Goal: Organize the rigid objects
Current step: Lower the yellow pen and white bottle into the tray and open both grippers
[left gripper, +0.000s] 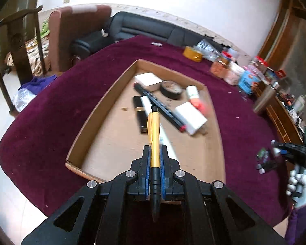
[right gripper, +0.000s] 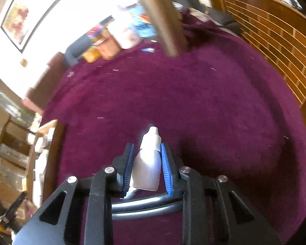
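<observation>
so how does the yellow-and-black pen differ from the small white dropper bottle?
The yellow-and-black pen is long and thin; the small white plastic dropper bottle is short and squat. The pen hangs over the cardboard tray; the bottle sits over bare maroon cloth. Shared: each lies between a hand-held gripper's blue pads, pointing forward.

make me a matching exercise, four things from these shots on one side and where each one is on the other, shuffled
Things:
1. pen
2. dropper bottle
3. black tape roll
4. yellow tape roll

Places:
A. lying in the cardboard tray
B. between the right gripper's pads
C. on the purple cloth beyond the tray
D. clamped in the left gripper

Pairs: 1-D, 2-B, 3-A, 4-C
</observation>
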The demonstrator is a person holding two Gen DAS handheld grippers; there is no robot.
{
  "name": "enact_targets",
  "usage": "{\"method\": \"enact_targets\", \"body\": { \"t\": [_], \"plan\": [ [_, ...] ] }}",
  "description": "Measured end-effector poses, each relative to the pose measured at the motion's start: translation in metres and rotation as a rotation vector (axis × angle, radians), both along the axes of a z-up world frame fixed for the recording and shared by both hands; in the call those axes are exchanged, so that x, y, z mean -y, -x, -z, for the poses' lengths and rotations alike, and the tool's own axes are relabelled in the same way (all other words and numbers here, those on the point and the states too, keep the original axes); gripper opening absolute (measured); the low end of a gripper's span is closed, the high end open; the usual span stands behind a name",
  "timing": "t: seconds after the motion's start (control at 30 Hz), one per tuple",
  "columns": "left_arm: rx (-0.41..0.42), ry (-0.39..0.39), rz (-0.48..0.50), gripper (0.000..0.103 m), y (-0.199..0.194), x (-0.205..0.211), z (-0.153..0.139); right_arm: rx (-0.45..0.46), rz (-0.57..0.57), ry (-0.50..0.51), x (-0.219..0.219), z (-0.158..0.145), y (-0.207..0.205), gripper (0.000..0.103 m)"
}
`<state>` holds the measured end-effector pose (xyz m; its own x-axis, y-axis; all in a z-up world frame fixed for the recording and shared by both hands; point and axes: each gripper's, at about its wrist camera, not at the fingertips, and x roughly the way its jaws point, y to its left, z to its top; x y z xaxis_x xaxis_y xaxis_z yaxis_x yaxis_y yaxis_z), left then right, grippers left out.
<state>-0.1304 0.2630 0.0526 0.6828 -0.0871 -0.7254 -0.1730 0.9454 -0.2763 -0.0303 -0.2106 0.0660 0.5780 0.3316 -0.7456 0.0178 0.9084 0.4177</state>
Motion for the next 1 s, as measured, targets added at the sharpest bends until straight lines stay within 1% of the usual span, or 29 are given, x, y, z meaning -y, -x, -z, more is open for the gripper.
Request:
{"method": "enact_targets", "body": {
  "t": [0.13, 0.23, 0.3, 0.37, 0.43, 0.57, 0.6, 0.63, 0.67, 0.73, 0.8, 0.9, 1.0],
  "plan": [
    [-0.047, -0.023, -0.021, 0.006, -0.02, -0.007, 0.013, 0.035, -0.113, -0.057, -0.035, -0.022, 0.007, 0.024],
    [-0.094, -0.064, -0.043, 0.006, -0.035, -0.008, 0.023, 0.023, -0.232, -0.125, -0.073, -0.029, 0.009, 0.024],
    [-0.107, -0.08, -0.067, 0.008, -0.041, -0.011, 0.027, 0.009, -0.308, -0.153, -0.1, -0.031, 0.01, 0.024],
    [-0.096, -0.073, -0.068, 0.014, -0.038, -0.013, 0.029, -0.011, -0.398, -0.175, -0.134, -0.031, 0.012, 0.024],
    [-0.07, -0.059, -0.066, 0.025, -0.03, -0.012, 0.026, -0.031, -0.482, -0.176, -0.171, -0.028, 0.014, 0.024],
    [0.011, -0.035, -0.086, 0.038, 0.001, -0.012, 0.008, -0.067, -0.63, -0.127, -0.244, -0.018, 0.021, 0.024],
    [0.031, -0.034, -0.096, 0.044, 0.007, -0.013, 0.003, -0.079, -0.662, -0.104, -0.264, -0.012, 0.023, 0.024],
    [0.051, -0.033, -0.107, 0.049, 0.014, -0.015, -0.001, -0.087, -0.685, -0.088, -0.278, -0.006, 0.027, 0.025],
    [0.078, -0.032, -0.121, 0.05, 0.023, -0.018, -0.007, -0.096, -0.702, -0.073, -0.29, -0.001, 0.026, 0.025],
    [0.103, -0.031, -0.137, 0.051, 0.032, -0.022, -0.013, -0.112, -0.727, -0.025, -0.315, 0.01, 0.028, 0.025],
    [0.119, -0.023, -0.149, 0.051, 0.038, -0.028, -0.017, -0.11, -0.733, 0.031, -0.335, 0.019, 0.029, 0.025],
    [0.13, -0.015, -0.164, 0.051, 0.044, -0.037, -0.019, -0.104, -0.721, 0.073, -0.345, 0.025, 0.027, 0.025],
    [0.136, -0.017, -0.171, 0.051, 0.047, -0.042, -0.019, -0.093, -0.715, 0.047, -0.339, 0.023, 0.023, 0.026]
  ]
}}
